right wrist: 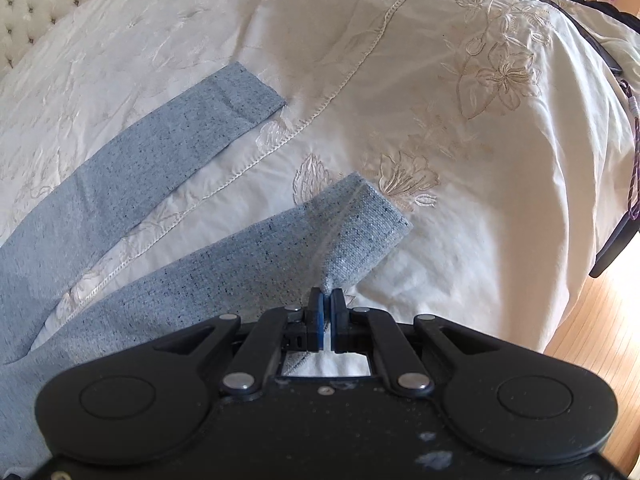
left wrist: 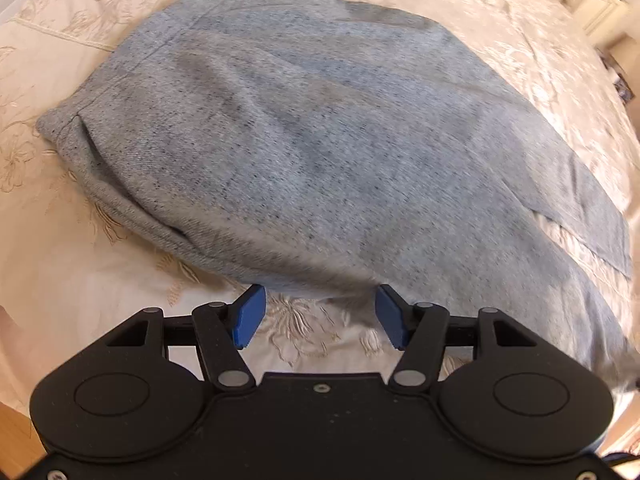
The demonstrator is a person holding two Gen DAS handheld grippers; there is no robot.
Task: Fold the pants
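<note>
Left gripper (left wrist: pixel 320 314): black body, wide and flat, with two round bumps near the sides.
Left pads (left wrist: pixel 250 316): bright blue, flat, ridged at the ends.
Left links: black bars with shiny silver round pins, plus small screws in the body.
Right gripper (right wrist: pixel 326 314): same black shape and silver pins.
Right pads (right wrist: pixel 319 320): blue.
Right body marks: pale specks and a grey smudge.

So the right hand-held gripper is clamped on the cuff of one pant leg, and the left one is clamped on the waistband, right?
Not quite. The left hand-held gripper is open, gripping nothing, per the left wrist view. The right hand-held gripper is indeed clamped on the cuff.
</note>
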